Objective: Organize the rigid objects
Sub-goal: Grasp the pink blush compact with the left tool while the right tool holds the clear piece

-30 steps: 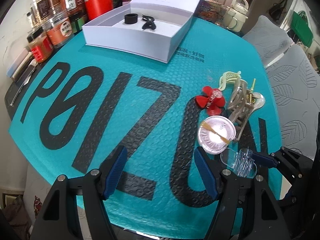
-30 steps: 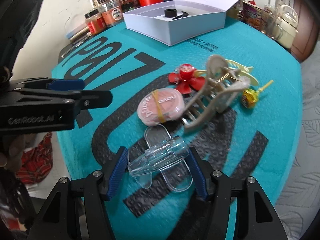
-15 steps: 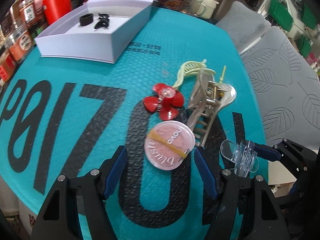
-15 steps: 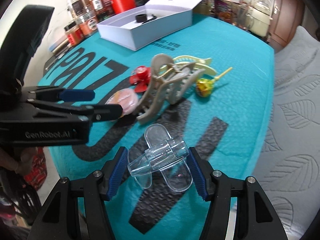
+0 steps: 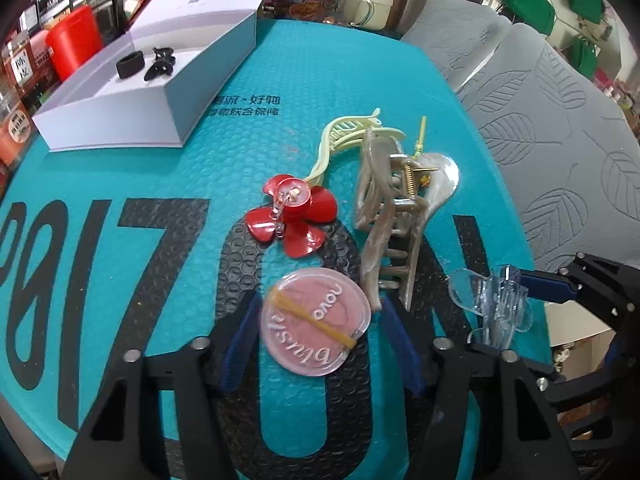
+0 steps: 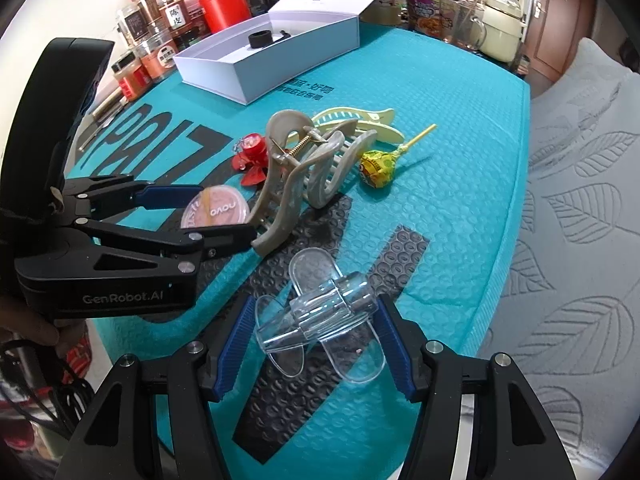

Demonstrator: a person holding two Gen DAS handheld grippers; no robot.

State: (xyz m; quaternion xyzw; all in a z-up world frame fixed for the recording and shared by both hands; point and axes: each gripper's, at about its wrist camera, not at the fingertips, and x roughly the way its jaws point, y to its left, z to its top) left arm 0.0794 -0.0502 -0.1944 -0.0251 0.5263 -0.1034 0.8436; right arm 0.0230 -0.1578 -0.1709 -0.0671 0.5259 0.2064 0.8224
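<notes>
We saw a bubble-textured teal mailer (image 5: 120, 168) with big black letters covering the table, its surface dimpled all over. The left gripper (image 5: 316, 340) had its blue ribbed pads on either side of a flat, round, pink blush compact (image 5: 314, 322), clear-lidded and crossed by a yellow rubber band; its jaws had just been closing, though a gap showed between each pad and the disc, so it was not yet pinched. The right gripper (image 6: 316, 344) was clamped on a clear plastic hair clip (image 6: 324, 312), glossy and see-through, with rounded paddle-shaped ends, held above the mailer near its front edge.

Just behind the compact lay a red flower-shaped clip (image 5: 292, 216) with shiny petals, and beside it a large beige marbled claw clip (image 5: 396, 216) with curved teeth and a brass spring, whose lower end came close to the left gripper's nearer finger. A pale yellow clip (image 5: 340, 136) lay behind those, and a yellow-wrapped lollipop (image 6: 378, 164) on a stick rested to their right. Farther back stood an open white box (image 5: 120, 120), smooth and square-cornered, holding a black ring (image 5: 130, 65) and a small black clip (image 5: 158, 70). A red canister (image 6: 224, 6) and lidded jars (image 6: 160, 50) crowded the table's far left edge.
</notes>
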